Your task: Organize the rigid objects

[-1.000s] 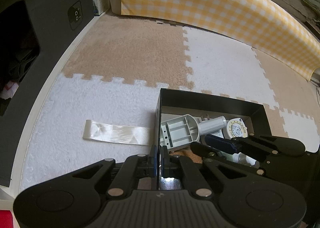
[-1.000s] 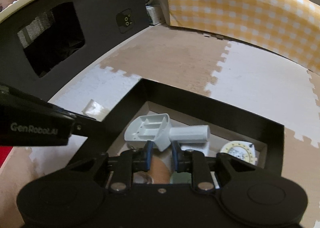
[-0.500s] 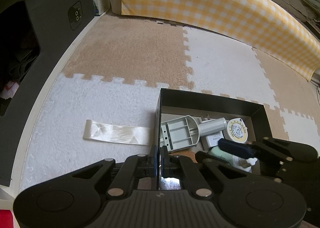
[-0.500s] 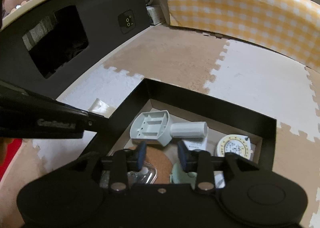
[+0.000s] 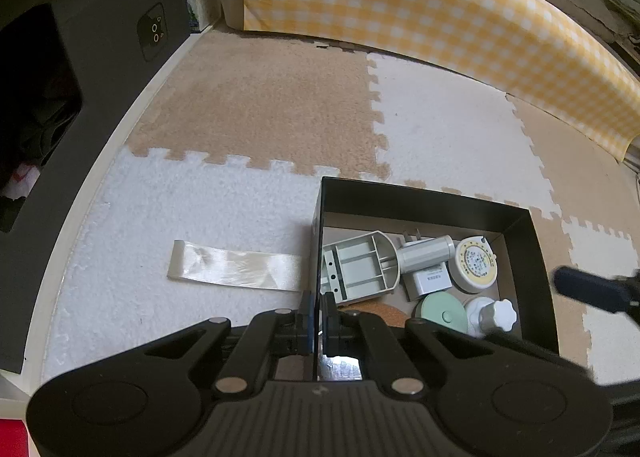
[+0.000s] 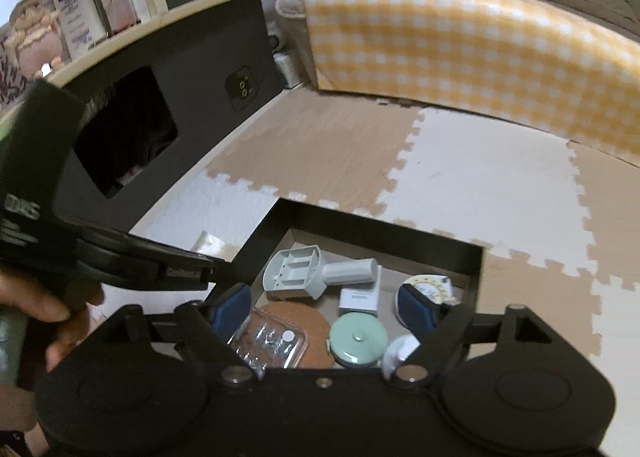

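A black box [image 5: 424,199] [image 6: 372,223] lies on the foam floor mat. It holds a grey plastic bracket with a tube [image 5: 362,267] [image 6: 298,271], a white charger [image 5: 426,281], a round tape measure [image 5: 476,265], a mint round case [image 5: 442,313] [image 6: 358,339], a white knobbed bottle [image 5: 494,315], a cork disc [image 6: 294,315] and a clear blister pack [image 6: 272,341]. My left gripper [image 5: 318,307] is shut on the box's left wall. My right gripper [image 6: 324,307] is open and empty above the box.
A shiny ribbon strip [image 5: 236,265] lies on the white mat left of the box. A black cabinet [image 5: 80,57] stands at the left. A yellow checked cover [image 5: 420,5] runs along the back. A shelf with bottles [image 6: 76,13] sits above the cabinet.
My right gripper has opened wide and pulled up and back out of the box. My left gripper has stayed shut on the box wall.
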`<state>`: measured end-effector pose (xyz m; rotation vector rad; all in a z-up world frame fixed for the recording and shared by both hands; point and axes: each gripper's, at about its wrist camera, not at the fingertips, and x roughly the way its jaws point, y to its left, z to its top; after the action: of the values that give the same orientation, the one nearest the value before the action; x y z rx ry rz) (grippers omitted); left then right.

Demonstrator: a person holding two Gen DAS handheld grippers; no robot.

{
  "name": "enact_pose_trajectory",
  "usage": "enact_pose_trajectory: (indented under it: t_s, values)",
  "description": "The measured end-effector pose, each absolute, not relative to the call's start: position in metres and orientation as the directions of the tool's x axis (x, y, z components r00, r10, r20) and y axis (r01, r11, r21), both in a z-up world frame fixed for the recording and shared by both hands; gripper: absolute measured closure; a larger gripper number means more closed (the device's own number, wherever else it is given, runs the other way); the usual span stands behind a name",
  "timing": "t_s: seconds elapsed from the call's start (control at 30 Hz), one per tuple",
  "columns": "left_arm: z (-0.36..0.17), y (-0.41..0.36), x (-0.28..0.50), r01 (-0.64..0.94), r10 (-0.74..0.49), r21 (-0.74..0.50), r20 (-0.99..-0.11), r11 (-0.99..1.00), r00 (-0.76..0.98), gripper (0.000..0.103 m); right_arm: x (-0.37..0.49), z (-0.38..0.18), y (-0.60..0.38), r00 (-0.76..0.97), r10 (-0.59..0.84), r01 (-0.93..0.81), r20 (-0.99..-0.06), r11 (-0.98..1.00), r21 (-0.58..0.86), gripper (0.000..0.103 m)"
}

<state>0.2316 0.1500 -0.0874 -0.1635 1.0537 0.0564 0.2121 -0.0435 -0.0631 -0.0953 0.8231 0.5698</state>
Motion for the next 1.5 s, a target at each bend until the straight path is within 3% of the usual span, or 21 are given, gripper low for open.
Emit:
enact_pose_trajectory:
  t_s: [0.13,0.47,0.57,0.73,0.9,1.27,1.5]
  values:
    - [-0.088,0.149,0.231,-0.121,-0.026,-0.098,-0.867,0.988,0.497,0.101,0.202,-0.044,-0.059,0.565,0.437,-0.488,-0.699,0.861,0.144,0.003]
    - [-0.088,0.144,0.228,-0.129,-0.002,-0.077,-0.866,0.989,0.500,0.100,0.168,-0.013,-0.095,0.619,0.411,-0.456,-0.669,0.882,0.120,0.000]
    - [-0.087,0.141,0.225,-0.131,0.005,-0.068,-0.871,0.989,0.492,0.087,0.159,-0.009,-0.102,0.630,0.413,-0.454,-0.657,0.883,0.119,0.000]
    - [-0.065,0.136,0.205,-0.160,0.068,-0.023,-0.842,0.987,0.536,0.051,0.148,-0.005,-0.112,0.640,0.415,-0.451,-0.647,0.884,0.121,0.000]
    - [-0.028,0.129,0.169,-0.171,0.094,-0.021,-0.769,0.985,0.632,0.027,0.138,0.000,-0.124,0.657,0.412,-0.441,-0.631,0.889,0.122,0.000]
    - [0.041,0.097,0.083,-0.149,0.039,-0.108,-0.666,0.983,0.745,0.017,0.114,0.015,-0.151,0.694,0.419,-0.424,-0.586,0.895,0.138,0.000]
    - [0.058,0.078,0.031,-0.171,0.079,-0.099,-0.599,0.980,0.797,0.012,0.089,0.027,-0.161,0.733,0.424,-0.416,-0.532,0.898,0.142,0.000]
